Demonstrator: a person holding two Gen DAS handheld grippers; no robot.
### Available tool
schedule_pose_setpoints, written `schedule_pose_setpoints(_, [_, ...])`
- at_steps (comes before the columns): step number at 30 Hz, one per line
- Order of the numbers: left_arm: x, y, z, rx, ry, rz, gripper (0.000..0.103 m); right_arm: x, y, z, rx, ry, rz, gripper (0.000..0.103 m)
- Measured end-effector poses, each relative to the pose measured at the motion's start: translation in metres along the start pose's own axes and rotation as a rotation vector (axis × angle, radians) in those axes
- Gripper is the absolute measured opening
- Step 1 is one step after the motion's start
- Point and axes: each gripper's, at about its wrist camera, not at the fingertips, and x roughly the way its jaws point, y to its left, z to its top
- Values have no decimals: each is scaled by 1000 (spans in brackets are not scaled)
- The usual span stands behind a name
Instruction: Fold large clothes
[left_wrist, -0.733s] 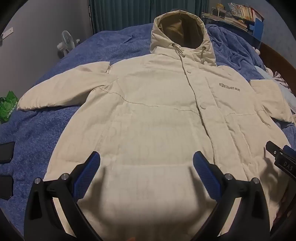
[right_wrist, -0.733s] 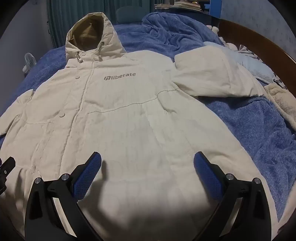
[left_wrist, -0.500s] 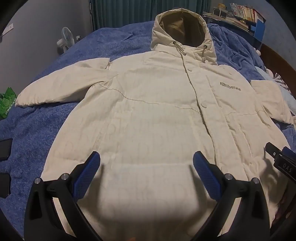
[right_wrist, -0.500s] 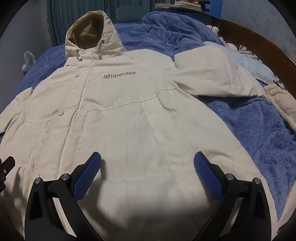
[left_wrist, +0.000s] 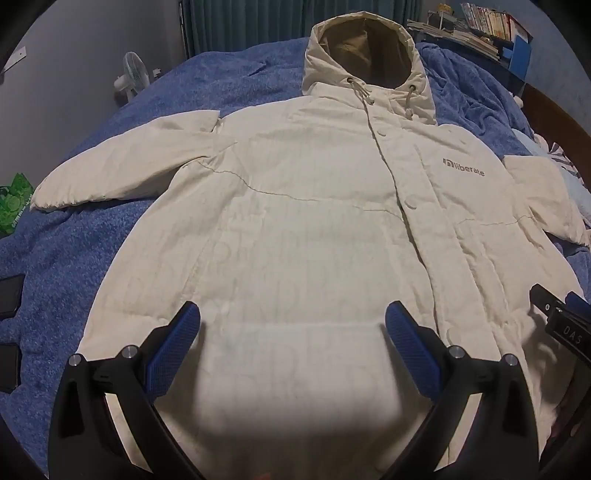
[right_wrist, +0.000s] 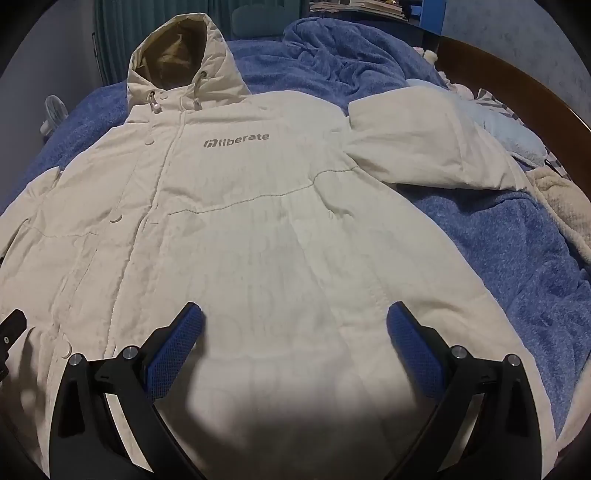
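**A:** What is the setting?

**B:** A dim bedroom. A wide bed covered by a fuzzy blue blanket fills both views, with teal curtains behind it and a shelf of books at the back.

**A:** And the garment?

**B:** A large cream padded hooded jacket lies face up and spread flat in the middle of the bed. Its tan-lined hood points away, both sleeves are out to the sides, and a grey "liberate" logo marks the chest.

**A:** How would it handle?

**B:** I judge it soft, puffy and bulky but fairly light, with a smooth shell that may slip. The hem corners or a sleeve cuff look like the firmest places to pinch.

**A:** Where are the tools?

**B:** The left gripper and the right gripper each hover above the lower part of the jacket, blue-padded fingers spread wide, pinching nothing.

**A:** Anything unclear?

**B:** The hem is hidden under the grippers and their shadow. The far sleeve end is cut off in each view. Dark flat objects at the left edge may be phones; I cannot tell.
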Motion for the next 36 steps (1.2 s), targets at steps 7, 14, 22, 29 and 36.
schedule_pose_setpoints(7, [3,0,0,-3,13,-2,96,1,1,-1,-2,6,-3,97])
schedule_pose_setpoints(14, [5,1,2,-9,19,-3,96,1,1,-1,-2,8,-4,97])
schedule_pose_setpoints(22, [4,1,0,-7,23,-1,96,1,1,-1,-3,10,-5,97])
schedule_pose_setpoints(29, [4,1,0,-9,23,-2,96,1,2,-1,-2,11,-5,97])
schedule_pose_setpoints(36, [5,1,-1,-9,27,0,96,2,2,-1,-3,12,-6,97])
